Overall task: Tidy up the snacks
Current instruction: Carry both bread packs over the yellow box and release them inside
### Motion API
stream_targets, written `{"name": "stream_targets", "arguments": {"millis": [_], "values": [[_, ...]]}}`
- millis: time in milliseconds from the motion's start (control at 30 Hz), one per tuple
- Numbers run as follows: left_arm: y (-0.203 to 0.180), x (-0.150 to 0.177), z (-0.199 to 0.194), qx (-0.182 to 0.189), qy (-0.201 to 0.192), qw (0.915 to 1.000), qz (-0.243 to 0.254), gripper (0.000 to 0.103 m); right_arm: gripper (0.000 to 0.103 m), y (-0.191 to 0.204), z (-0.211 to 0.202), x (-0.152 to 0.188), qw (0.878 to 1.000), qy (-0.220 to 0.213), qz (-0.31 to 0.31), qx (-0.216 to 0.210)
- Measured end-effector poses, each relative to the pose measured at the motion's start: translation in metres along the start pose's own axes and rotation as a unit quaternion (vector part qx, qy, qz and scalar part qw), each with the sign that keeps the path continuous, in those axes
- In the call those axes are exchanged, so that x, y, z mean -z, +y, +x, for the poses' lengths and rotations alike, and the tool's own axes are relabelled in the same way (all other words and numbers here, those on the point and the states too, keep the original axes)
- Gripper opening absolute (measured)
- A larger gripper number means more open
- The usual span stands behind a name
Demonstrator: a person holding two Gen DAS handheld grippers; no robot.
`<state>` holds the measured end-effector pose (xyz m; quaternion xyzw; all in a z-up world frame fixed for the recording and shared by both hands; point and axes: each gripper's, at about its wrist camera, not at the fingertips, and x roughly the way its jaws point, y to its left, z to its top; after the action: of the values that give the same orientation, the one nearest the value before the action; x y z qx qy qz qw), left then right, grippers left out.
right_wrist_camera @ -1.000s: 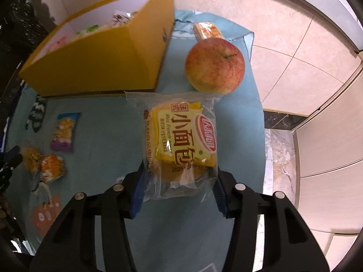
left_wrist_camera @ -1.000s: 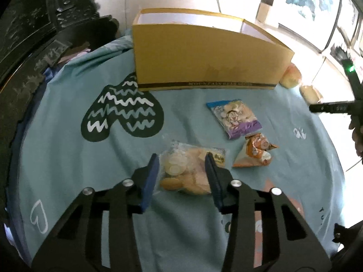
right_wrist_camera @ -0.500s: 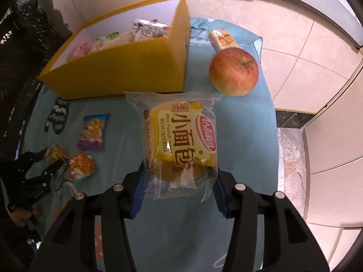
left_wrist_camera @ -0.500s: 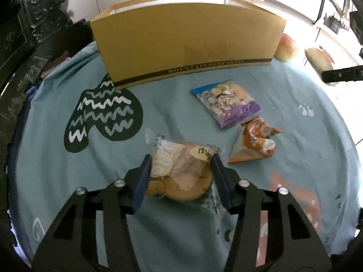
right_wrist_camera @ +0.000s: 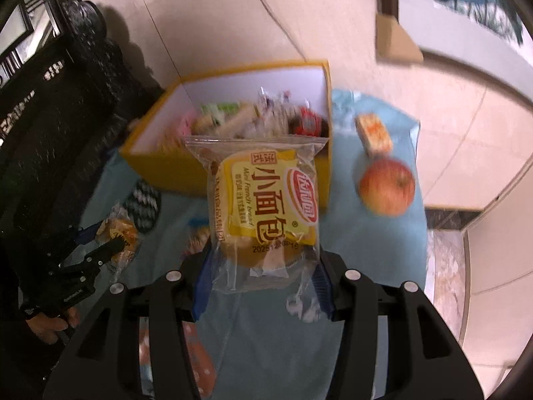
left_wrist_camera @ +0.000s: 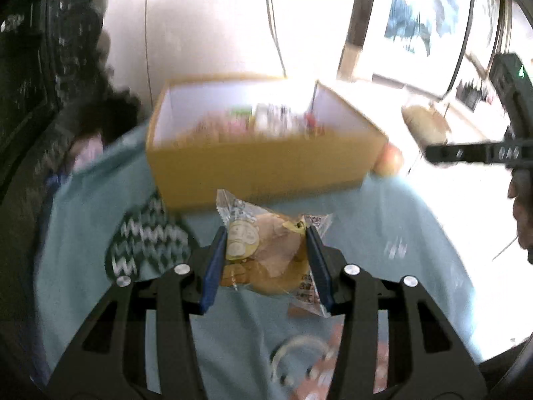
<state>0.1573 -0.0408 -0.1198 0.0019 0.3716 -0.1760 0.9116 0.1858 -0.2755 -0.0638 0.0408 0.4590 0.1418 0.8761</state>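
My left gripper [left_wrist_camera: 265, 233] is shut on a clear-wrapped round bun pack [left_wrist_camera: 263, 256] with a cartoon face, held above the blue cloth in front of the yellow box [left_wrist_camera: 260, 170]. My right gripper [right_wrist_camera: 263, 253] is shut on a yellow mini French bread pack [right_wrist_camera: 266, 193], which hangs in the air before the same yellow box [right_wrist_camera: 160, 163]. The box is open at the top, with several wrapped snacks inside. In the right wrist view the left gripper [right_wrist_camera: 110, 243] shows at the left with its bun pack [right_wrist_camera: 118, 233].
An apple [right_wrist_camera: 386, 186] and a small orange-wrapped snack [right_wrist_camera: 373, 133] lie on the cloth right of the box. Behind the bread pack another snack [right_wrist_camera: 196, 233] is partly hidden. Dark carved furniture [right_wrist_camera: 66, 116] stands on the left. On the right the cloth's edge [right_wrist_camera: 419, 200] drops to tiled floor.
Both grippers have risen with their packs. The bun pack has left the cloth. The box's inside now shows in the left wrist view, and the two loose packs have dropped out of it.
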Motion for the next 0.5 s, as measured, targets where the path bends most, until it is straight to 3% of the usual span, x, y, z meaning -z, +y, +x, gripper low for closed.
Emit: {"name": "stream_targets", "arguments": {"millis": [167,367,433,467,500], "values": [[-0.003,-0.073,-0.006,-0.007,-0.052,0.9986,-0.003,0.048,0.052,0.014,-0.018,-0.062,0.999,-0.040,-0.019,-0.002],[-0.003,-0.173,0.002,-0.045,-0.094,0.9945,0.009,0.050,0.053,0.026,-0.019,-0.136,0.997,-0.076,-0.024,0.009],[0.001,-0.192,0.014,-0.071,-0.089,0.9934,0.001,0.073,0.062,0.023,-0.005,-0.160,0.997,-0.071,-0.004,0.009],[0.006,-0.200,0.027,-0.087,-0.070,0.9936,-0.013,0.101,0.074,0.020,0.003,-0.167,0.998,-0.064,0.007,0.024],[0.012,-0.200,0.033,-0.100,-0.062,0.9928,-0.023,0.101,0.074,0.018,0.007,-0.169,0.997,-0.062,0.013,0.033]]}}
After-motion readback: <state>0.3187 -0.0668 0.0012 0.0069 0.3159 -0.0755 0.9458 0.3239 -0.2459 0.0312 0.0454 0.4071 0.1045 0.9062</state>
